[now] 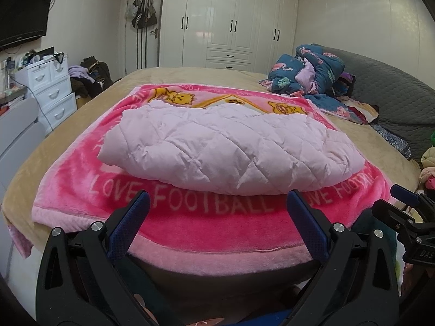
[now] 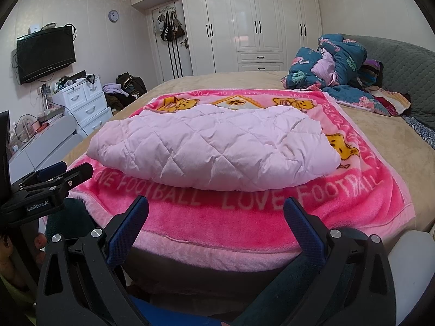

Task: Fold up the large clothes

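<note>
The puffy pale pink jacket (image 1: 228, 146) lay on the bed, right in the middle of a bright pink blanket (image 1: 190, 231) with yellow bears and the words LOVE FOOTBALL on it. The jacket was already folded into a fat, neat bundle with a stitched diamond pattern on top. No sleeves or loose flaps showed from either view. The blanket lay flat on a tan bedspread (image 1: 190, 74). The left gripper (image 1: 217, 206) hung near the front edge of the bed, just short of the jacket, with its two blue fingers spread wide and nothing between them. The right gripper (image 2: 216, 207) was beside it and looked the same, fingers apart and holding nothing. Neither one touched the jacket. Farther back on the bed sat a heap of blue flowery bedding (image 1: 307, 70), well apart from the jacket. Behind the bed stood a big white wardrobe (image 1: 231, 21). To me, the folding looked done or almost done, with the hands let go. If one more fold was wanted, both grippers would need to reach in, pinch the near edge at its two ends and lift together, so the puffy layers would not slip open.
</note>
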Available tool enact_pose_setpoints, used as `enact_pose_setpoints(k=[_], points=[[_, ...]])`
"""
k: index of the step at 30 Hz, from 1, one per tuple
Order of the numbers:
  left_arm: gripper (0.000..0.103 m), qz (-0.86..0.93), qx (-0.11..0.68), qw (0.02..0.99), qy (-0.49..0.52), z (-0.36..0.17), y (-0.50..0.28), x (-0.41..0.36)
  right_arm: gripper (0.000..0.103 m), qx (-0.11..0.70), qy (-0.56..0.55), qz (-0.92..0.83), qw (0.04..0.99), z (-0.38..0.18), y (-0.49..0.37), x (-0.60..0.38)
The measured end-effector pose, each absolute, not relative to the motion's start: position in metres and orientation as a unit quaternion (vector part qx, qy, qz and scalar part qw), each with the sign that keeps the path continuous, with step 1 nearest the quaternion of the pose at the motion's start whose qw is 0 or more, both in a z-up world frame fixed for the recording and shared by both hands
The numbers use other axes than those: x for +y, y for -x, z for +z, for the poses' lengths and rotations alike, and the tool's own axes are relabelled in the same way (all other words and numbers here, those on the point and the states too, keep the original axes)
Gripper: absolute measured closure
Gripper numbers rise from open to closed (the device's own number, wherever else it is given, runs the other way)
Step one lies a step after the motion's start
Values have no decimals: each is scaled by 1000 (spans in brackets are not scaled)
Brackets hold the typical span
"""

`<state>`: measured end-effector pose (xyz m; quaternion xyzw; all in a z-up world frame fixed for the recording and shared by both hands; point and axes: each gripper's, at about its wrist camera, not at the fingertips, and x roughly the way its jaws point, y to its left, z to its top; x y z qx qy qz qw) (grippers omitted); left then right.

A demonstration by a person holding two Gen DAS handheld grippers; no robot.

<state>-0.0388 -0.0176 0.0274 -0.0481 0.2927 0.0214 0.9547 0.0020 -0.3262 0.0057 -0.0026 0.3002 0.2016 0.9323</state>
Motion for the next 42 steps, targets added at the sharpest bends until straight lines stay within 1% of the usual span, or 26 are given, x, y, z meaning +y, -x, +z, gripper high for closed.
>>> enact_pose_setpoints(k=[42], points=[[9, 29, 293, 955, 47, 28, 43, -21, 4, 304, 9, 198, 932, 2, 3, -323]])
